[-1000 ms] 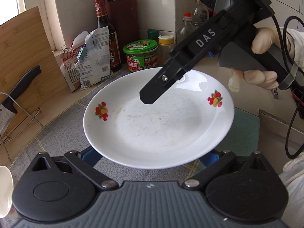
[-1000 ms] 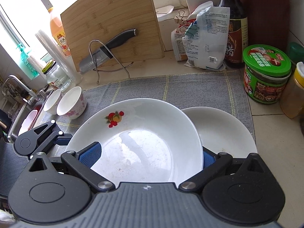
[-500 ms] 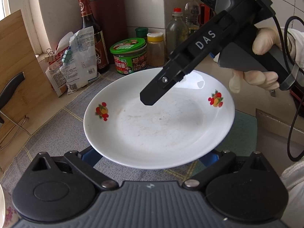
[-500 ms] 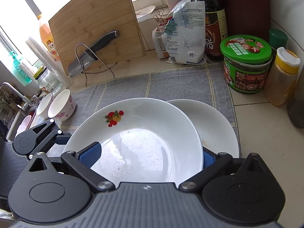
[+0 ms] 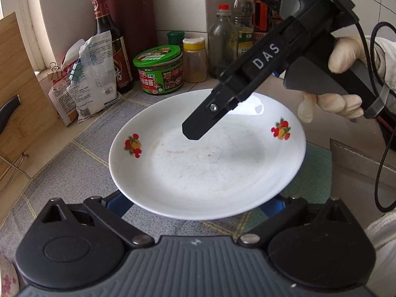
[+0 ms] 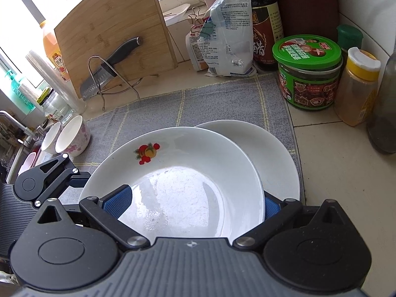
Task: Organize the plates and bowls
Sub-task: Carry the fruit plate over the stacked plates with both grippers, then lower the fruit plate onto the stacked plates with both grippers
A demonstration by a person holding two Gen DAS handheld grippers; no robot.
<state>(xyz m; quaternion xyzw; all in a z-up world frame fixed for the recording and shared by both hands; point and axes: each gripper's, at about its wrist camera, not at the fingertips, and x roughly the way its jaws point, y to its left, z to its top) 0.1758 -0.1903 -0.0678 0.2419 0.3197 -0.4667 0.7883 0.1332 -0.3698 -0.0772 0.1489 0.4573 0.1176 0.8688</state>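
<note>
Green-lidded jar nearer now, grey mat beneath.

Plate over plate, on mat

Plain plate half hidden underneath

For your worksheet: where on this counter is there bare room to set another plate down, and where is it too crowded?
Free: the grey mat between the knife rack, the floral bowls and the fruit-print plate. Also bare tile right of the plain plate. Crowded: the back corner, with bags, green-lidded jar and bottles.
</note>
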